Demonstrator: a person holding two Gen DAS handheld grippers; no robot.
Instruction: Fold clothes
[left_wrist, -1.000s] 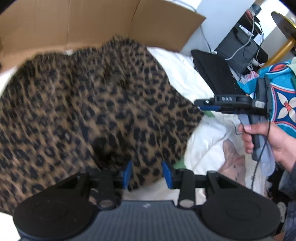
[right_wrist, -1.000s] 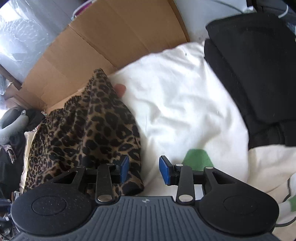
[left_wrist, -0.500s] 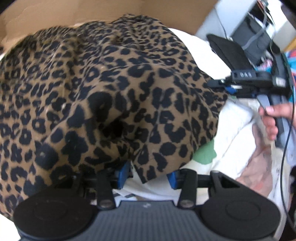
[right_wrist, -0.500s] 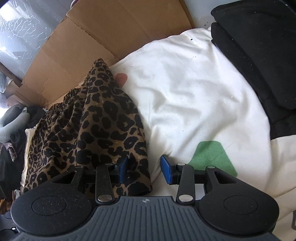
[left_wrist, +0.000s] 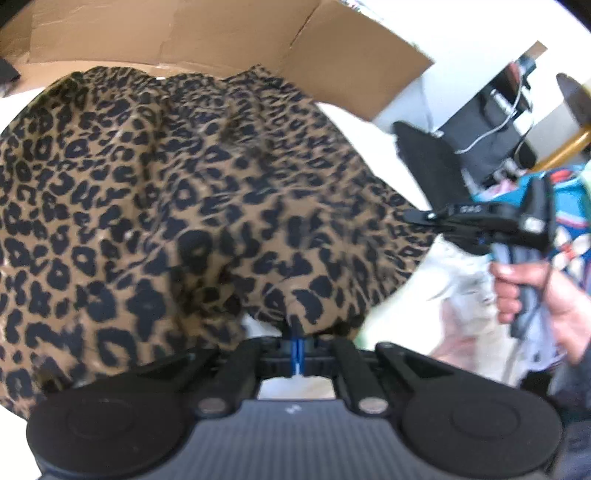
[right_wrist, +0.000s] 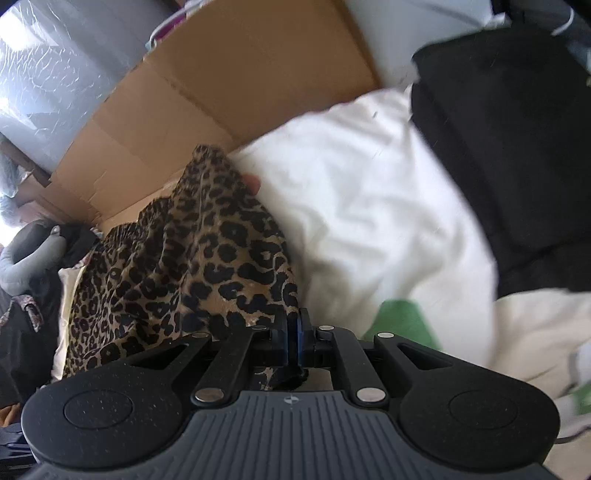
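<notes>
A leopard-print garment (left_wrist: 177, 206) lies spread over white bedding and fills most of the left wrist view. My left gripper (left_wrist: 297, 341) is shut on its near hem. In the right wrist view the same garment (right_wrist: 207, 258) rises in a bunched fold at left, and my right gripper (right_wrist: 294, 332) is shut on its right edge. The right gripper also shows in the left wrist view (left_wrist: 439, 218), held by a hand at the garment's right side.
A flattened cardboard box (right_wrist: 236, 85) stands behind the garment. White bedding (right_wrist: 369, 206) with a green patch (right_wrist: 402, 317) lies to the right. Black folded clothes (right_wrist: 517, 147) sit at the far right. A chair and cables (left_wrist: 498, 122) stand beyond.
Both grippers were open over the garment's edges; both have now closed on the fabric. The left gripper's view has pulled back a little from the cloth.
</notes>
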